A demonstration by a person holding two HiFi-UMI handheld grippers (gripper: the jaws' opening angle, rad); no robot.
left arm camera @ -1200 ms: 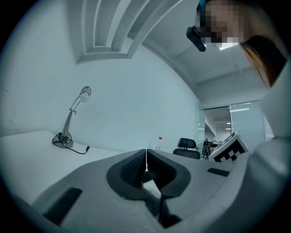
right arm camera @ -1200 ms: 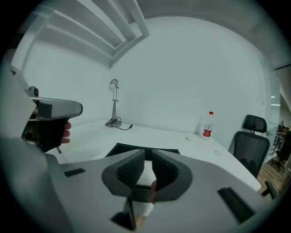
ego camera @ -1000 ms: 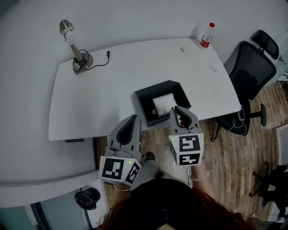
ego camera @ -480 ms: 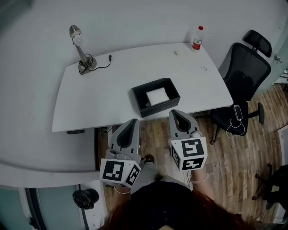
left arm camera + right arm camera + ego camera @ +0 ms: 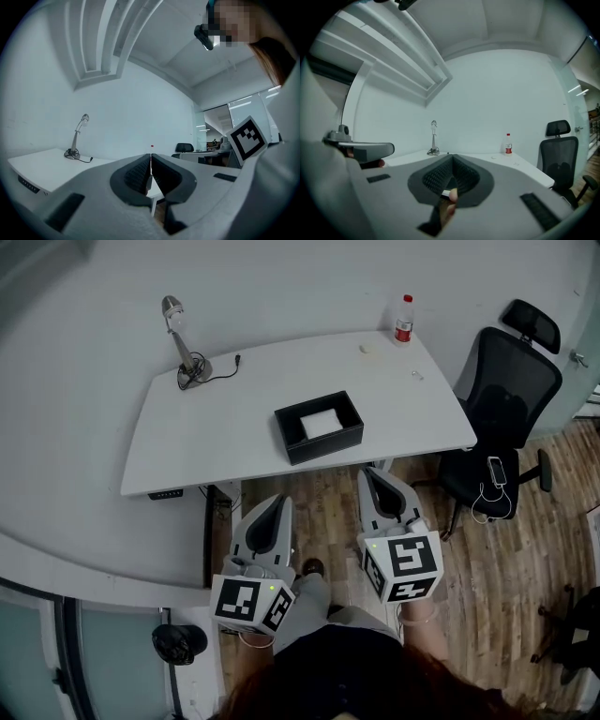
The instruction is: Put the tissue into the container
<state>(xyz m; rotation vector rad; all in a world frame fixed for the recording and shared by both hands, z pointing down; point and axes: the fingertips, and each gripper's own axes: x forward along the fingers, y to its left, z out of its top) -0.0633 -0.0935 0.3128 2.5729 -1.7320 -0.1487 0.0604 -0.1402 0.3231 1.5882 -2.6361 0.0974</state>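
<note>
The black container (image 5: 292, 441) stands on the white table (image 5: 216, 427) near its front edge, and the white tissue (image 5: 321, 423) lies flat inside it. Both grippers hang over the wooden floor in front of the table, well short of the container. My left gripper (image 5: 277, 501) is shut with nothing between its jaws; the left gripper view shows its pads (image 5: 140, 171) meeting. To its right, my right gripper (image 5: 371, 472) is also shut and empty, its ribbed pads (image 5: 440, 176) closed together in the right gripper view.
A desk lamp (image 5: 183, 348) with its cable stands at the table's back left and a red-labelled bottle (image 5: 403, 320) at the back right. A black office chair (image 5: 506, 399) with a phone on its seat is right of the table. A black round object (image 5: 178, 643) sits on the floor lower left.
Both grippers have drawn back from the table to over the floor. The right one, earlier at the container's front edge, is now clear of it. The table looks farther away.
</note>
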